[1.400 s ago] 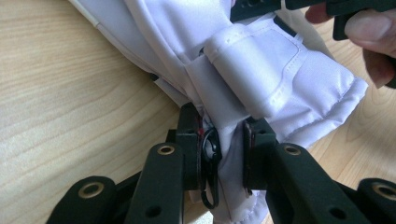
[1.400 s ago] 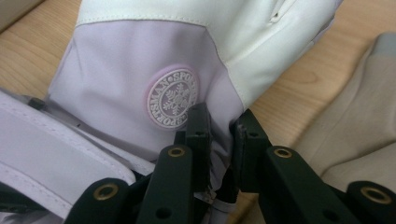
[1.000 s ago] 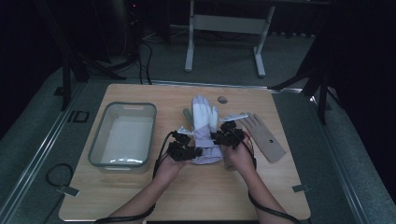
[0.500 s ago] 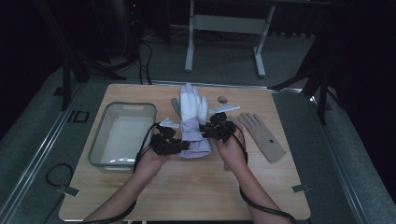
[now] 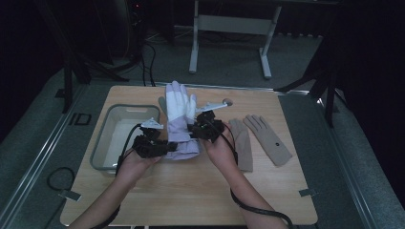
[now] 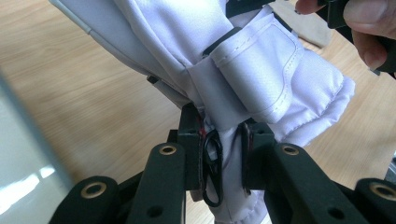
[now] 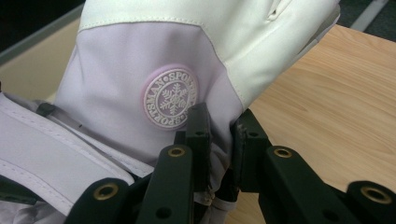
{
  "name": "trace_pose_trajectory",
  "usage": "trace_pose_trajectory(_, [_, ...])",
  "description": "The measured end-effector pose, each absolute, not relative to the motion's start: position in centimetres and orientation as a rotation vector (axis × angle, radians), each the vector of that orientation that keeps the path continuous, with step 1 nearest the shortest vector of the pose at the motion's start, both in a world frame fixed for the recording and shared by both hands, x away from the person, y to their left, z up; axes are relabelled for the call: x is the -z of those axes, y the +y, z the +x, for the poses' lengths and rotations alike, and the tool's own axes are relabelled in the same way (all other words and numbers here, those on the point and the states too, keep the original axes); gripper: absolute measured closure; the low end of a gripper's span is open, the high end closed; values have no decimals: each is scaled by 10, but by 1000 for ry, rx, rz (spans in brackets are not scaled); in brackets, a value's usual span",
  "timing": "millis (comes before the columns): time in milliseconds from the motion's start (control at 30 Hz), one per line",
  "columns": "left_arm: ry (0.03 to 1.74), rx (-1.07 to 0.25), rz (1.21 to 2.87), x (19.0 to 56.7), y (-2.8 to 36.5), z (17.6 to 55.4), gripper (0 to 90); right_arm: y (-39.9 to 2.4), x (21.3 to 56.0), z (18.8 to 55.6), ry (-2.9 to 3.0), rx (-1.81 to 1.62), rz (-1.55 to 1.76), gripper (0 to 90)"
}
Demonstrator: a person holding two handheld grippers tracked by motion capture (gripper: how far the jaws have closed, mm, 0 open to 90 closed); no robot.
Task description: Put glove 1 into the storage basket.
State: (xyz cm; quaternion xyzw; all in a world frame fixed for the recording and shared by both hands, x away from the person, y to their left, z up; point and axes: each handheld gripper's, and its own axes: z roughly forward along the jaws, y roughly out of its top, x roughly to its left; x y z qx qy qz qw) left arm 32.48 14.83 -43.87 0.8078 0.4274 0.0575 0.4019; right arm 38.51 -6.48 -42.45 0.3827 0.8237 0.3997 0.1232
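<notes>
Above the surface's middle, beside the grey tub, left tool and right tool each pinch the white-and-lilac ski glove's cuff; slick fabric could slip free.

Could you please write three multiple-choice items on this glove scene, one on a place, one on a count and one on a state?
1. Where is the grey bin?
A. at the table's left side
B. at the table's right edge
C. on the floor

2. How many beige gloves lie on the table?
A. none
B. two
C. four

3. How is the white and lilac ski glove held?
A. lying free on the table
B. clamped by one claw alone
C. clamped at the cuff by both claws

Answers:
1 A, the high view shows it left of the hands.
2 B, one beige glove lies beside the other, right of the hands.
3 C, the left claw and the right claw each pinch cuff fabric, with its fingers pointing up.
</notes>
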Motion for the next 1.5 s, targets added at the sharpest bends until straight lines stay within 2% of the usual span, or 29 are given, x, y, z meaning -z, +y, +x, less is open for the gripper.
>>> trace_pose_trajectory(567, [1173, -206, 2019, 423, 231, 309, 748, 22, 412, 387, 2465, -1220, 1034, 789])
trace_pose_trajectory(967, [1218, -159, 2024, 431, 292, 306, 747, 84, 422, 389, 2534, -1230, 1021, 790])
trace_pose_trajectory(1267, [1283, -67, 2024, 469, 300, 315, 738, 99, 460, 397, 2603, -1142, 1084, 790])
trace_pose_trajectory(1500, [1346, -48, 2032, 479, 298, 322, 722, 104, 472, 404, 2630, -1091, 1109, 790])
